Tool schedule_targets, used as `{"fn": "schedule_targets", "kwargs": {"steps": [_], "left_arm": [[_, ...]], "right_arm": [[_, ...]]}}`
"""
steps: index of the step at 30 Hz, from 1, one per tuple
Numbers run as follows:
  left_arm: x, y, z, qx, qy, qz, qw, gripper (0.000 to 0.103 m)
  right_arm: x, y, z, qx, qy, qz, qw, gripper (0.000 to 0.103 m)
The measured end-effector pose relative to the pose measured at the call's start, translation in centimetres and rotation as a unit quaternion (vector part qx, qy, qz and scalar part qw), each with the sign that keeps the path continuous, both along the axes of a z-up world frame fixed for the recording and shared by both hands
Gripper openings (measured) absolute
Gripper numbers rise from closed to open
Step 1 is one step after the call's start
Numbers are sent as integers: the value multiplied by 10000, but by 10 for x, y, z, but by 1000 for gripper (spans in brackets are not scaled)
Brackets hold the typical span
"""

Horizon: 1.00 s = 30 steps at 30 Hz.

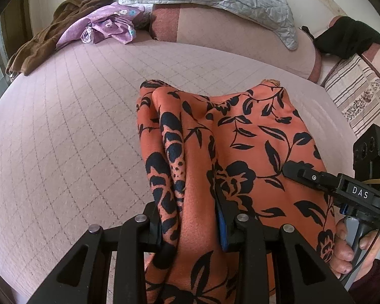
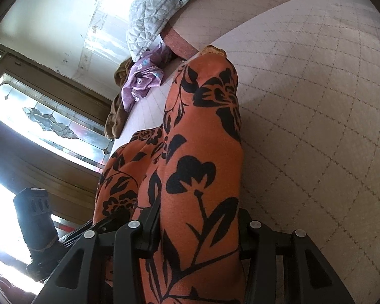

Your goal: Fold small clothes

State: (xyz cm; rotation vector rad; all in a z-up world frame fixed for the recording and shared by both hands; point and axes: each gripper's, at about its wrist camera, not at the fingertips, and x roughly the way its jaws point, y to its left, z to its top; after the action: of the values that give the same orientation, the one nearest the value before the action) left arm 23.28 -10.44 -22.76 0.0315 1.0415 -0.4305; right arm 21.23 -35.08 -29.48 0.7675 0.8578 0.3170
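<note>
While clamped, orange floral garment between both tools' fingers

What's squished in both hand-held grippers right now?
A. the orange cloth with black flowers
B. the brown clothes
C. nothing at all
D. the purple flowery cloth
A: the orange cloth with black flowers is bunched between the fingers of the left hand-held gripper and the right hand-held gripper, while the purple cloth and brown clothes lie far off on the bed.
</note>
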Motion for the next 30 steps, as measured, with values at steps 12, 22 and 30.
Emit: {"fn": "schedule_targets", "kwargs": {"steps": [12,22,30], "left_arm": [[2,2,-8,164,-36,51,9998,44],[-4,6,-2,638,-330,203,9972,66],[-19,19,15,741,-635,400,9944,66]], "right_arm": [[-4,-5,-7,61,146,-84,9998,51],[-16,-13,4,-157,401,-279,9987,69],[-44,-6,51,-1538,22,-589,9863,69]]}}
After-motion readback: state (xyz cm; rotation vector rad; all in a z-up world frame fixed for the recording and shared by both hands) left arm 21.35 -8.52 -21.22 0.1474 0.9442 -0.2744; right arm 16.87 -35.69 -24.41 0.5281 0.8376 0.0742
